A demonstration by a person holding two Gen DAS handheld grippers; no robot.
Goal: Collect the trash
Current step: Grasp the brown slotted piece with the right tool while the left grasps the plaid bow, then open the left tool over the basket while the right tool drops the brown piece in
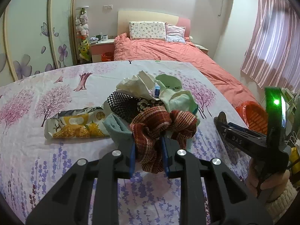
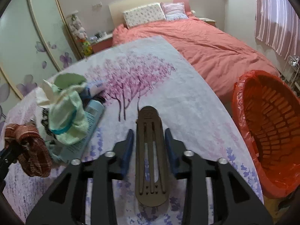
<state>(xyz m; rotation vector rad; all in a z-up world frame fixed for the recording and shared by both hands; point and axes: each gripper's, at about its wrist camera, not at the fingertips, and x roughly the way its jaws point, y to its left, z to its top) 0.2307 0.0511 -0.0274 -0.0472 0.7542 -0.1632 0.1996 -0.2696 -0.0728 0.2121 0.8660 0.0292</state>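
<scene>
My left gripper (image 1: 148,146) is shut on a red-brown striped knit cloth (image 1: 159,125), lifted a little above the flowered table sheet (image 1: 56,159); it also shows in the right wrist view (image 2: 28,146). My right gripper (image 2: 149,140) is shut on a flat brown oblong piece with slots (image 2: 150,159), held above the sheet; the gripper also shows in the left wrist view (image 1: 225,123). A pile holds crumpled paper (image 1: 135,84), a pale green sock (image 1: 174,93), a checked black cloth (image 1: 123,103), a yellow snack wrapper (image 1: 75,123) and a light blue tube (image 2: 88,123).
An orange basket lined with a red bag (image 2: 266,131) stands to the right of the table, next to the bed with a pink cover (image 2: 215,46). A wardrobe with flower prints (image 1: 28,37) is on the left. A small blue-white box (image 2: 95,88) lies in the pile.
</scene>
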